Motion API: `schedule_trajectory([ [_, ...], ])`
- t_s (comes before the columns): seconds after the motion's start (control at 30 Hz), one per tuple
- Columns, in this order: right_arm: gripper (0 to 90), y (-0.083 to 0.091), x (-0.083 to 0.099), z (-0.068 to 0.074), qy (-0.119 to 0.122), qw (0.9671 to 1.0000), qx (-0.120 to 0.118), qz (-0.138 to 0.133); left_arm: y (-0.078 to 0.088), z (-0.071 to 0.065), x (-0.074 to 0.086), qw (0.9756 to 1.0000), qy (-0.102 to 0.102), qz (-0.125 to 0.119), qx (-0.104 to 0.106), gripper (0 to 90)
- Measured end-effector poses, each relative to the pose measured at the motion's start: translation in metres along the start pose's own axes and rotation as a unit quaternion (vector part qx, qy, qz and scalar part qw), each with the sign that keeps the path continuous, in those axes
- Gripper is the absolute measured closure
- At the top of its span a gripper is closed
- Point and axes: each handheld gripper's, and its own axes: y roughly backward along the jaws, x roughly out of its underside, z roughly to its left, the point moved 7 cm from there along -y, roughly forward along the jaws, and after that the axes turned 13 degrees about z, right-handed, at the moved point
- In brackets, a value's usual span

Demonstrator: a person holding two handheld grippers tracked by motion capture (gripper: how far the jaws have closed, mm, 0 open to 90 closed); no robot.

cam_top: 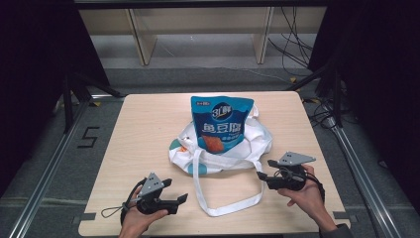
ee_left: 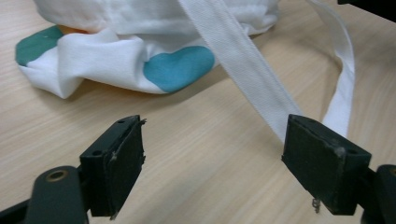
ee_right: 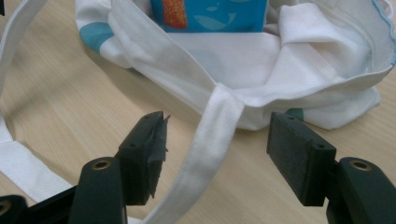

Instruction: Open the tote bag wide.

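A white cloth bag [cam_top: 223, 151] with teal patches lies in the middle of the counter [cam_top: 143, 129], and a blue snack packet [cam_top: 219, 121] stands in its mouth, leaning toward the far edge. The long strap [cam_top: 233, 198] loops out across the wood toward the near edge.

The left tool [cam_top: 181, 197] sits near the near left corner with its jaws spread wide and empty; in the left gripper view the strap [ee_left: 247, 70] runs down past the right jaw without lying between the two. The right tool [cam_top: 265, 171] hovers close to the bag's near right side, also wide and holding nothing. In the right gripper view the strap [ee_right: 210, 149] runs squarely between its jaws, just below where it is sewn to the bag's rim.

It looks to me like the handles are about to be taken. The right side seems well lined up: I would close on the strap near the seam, where the cloth is doubled and less likely to slip. The left should shift sideways until the strap sits between both jaws before it closes. Lift evenly, or the packet may tip out.
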Motion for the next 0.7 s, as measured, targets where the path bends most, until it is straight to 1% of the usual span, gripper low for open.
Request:
schedule_trajectory([
  [0.07,38.0,-0.001,0.000,0.001,0.002,1.0000,0.001,-0.005,0.000,-0.002,0.001,1.0000,-0.003,0.000,-0.001,19.9],
  [0.1,38.0,0.000,0.001,0.002,-0.001,1.0000,-0.001,-0.002,0.000,-0.001,0.001,0.9999,-0.016,0.004,-0.004,20.3],
  [0.13,38.0,0.001,0.002,0.004,-0.001,1.0000,0.000,0.000,0.000,-0.002,0.002,0.9998,-0.018,0.005,-0.003,20.7],
  [0.17,38.0,0.002,0.002,0.006,-0.002,1.0000,-0.002,-0.001,0.000,-0.004,0.003,1.0000,-0.004,-0.002,0.000,20.6],
  [0.2,38.0,0.002,0.002,0.006,-0.002,1.0000,-0.002,-0.001,0.000,-0.004,0.003,1.0000,-0.004,-0.002,0.000,20.7],
  [0.23,38.0,0.003,0.003,0.007,-0.001,1.0000,0.001,-0.003,0.001,-0.004,0.004,0.9999,-0.009,-0.004,-0.002,20.7],
  [0.27,38.0,0.003,0.005,0.010,0.003,1.0000,-0.002,-0.001,0.002,-0.004,0.006,0.9999,-0.010,0.003,-0.009,20.6],
  [0.3,38.0,0.004,0.007,0.013,-0.002,1.0000,-0.004,0.003,0.002,-0.005,0.007,1.0000,0.000,0.000,-0.007,20.7],
  [0.33,38.0,0.004,0.008,0.015,0.003,1.0000,-0.004,0.002,0.003,-0.006,0.008,0.9999,0.003,-0.003,-0.013,20.6],
  [0.37,37.7,0.004,0.012,0.021,0.007,0.9999,-0.011,0.008,0.004,-0.006,0.009,0.9998,0.003,-0.004,-0.018,19.5],
  [0.4,37.3,0.004,0.014,0.022,0.012,0.9999,-0.004,0.009,0.004,-0.006,0.009,0.9998,0.003,-0.004,-0.018,19.0],
  [0.43,36.3,0.004,0.016,0.025,0.017,0.9997,-0.008,0.012,0.004,-0.006,0.010,0.9997,0.004,-0.003,-0.023,18.6],
  [0.47,35.8,0.005,0.019,0.030,0.006,0.9997,-0.012,0.021,0.004,-0.007,0.012,0.9996,0.013,-0.006,-0.026,18.0],
  [0.5,35.4,0.005,0.020,0.030,0.017,0.9996,-0.009,0.022,0.004,-0.007,0.012,0.9996,0.013,-0.006,-0.026,17.8],
  [0.53,35.4,0.005,0.020,0.030,0.017,0.9996,-0.009,0.022,0.004,-0.007,0.013,0.9996,0.008,0.000,-0.026,17.8],
  [0.57,34.8,0.006,0.022,0.033,0.021,0.9994,-0.014,0.024,0.004,-0.009,0.014,0.9997,0.009,-0.001,-0.024,17.8],
  [0.6,34.3,0.007,0.023,0.033,0.032,0.9992,-0.009,0.023,0.004,-0.010,0.015,0.9997,0.006,0.001,-0.024,17.8],
  [0.63,34.3,0.009,0.025,0.037,0.031,0.9993,-0.010,0.020,0.004,-0.013,0.016,0.9996,0.008,0.001,-0.027,16.9],
  [0.7,33.9,0.011,0.027,0.039,0.028,0.9993,-0.010,0.021,0.004,-0.014,0.017,0.9996,0.006,0.003,-0.026,15.2],
])
